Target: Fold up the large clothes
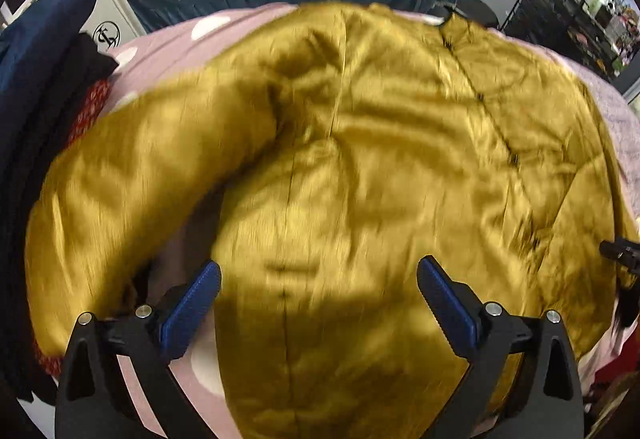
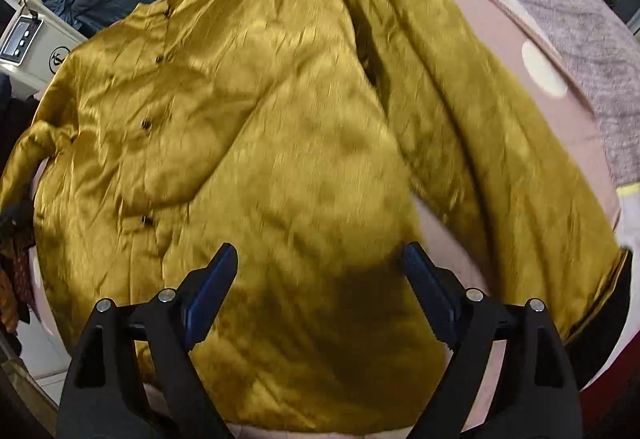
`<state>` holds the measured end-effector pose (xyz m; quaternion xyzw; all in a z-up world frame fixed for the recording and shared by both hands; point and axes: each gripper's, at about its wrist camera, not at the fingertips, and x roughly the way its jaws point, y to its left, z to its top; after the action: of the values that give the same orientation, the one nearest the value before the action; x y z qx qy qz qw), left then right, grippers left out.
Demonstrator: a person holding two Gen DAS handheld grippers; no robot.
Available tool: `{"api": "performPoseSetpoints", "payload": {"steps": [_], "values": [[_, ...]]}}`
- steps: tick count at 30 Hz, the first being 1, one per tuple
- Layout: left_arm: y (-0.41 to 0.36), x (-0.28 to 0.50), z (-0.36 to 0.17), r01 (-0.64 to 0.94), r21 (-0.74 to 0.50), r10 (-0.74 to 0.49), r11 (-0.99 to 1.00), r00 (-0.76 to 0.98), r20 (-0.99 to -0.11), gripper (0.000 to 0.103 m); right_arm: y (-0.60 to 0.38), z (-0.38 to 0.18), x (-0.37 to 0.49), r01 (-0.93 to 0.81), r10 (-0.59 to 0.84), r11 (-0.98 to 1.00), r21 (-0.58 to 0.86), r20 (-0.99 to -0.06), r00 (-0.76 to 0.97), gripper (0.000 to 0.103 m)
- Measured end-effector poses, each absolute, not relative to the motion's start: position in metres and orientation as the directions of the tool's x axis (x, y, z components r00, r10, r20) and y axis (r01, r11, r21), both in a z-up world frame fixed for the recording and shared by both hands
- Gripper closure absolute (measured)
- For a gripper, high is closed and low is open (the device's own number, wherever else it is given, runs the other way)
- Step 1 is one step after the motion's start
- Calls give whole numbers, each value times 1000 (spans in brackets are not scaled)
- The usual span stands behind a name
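Lying spread across a pink bedcover with white dots [image 1: 168, 35], a shiny mustard-yellow garment [image 1: 360, 167], lining up, dark snaps running in a line down it. One sleeve trailing out to each side over the pink cloth. Peeking from under the cover's far edge, a grey-lilac textured blanket [image 2: 568, 11]. Resting at the cover's left edge, dark folded clothes and a red patterned piece [image 1: 86, 111].

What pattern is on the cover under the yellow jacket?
Pink cover with large white dots, clearest in the right wrist view beside the jacket.
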<state>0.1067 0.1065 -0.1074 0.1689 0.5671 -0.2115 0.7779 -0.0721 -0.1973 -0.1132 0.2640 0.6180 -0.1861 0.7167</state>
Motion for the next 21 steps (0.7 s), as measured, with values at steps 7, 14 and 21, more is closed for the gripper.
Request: {"api": "performPoseSetpoints", "payload": {"steps": [7,14,21], "values": [[161,72,-132,471,-27,-122,882,173,-977,6,-186,-115,-112,615,58,776,141,-987,153,19],[219,46,-151,410,-97,-153,907,107,-982,7,-202,-126,-176,683,88,706,189,-980,180,19],[211,20,-192,464,-144,-183,874,39,-982,7,-199,-163,-188,668,199,691,277,-961,193,40]]}}
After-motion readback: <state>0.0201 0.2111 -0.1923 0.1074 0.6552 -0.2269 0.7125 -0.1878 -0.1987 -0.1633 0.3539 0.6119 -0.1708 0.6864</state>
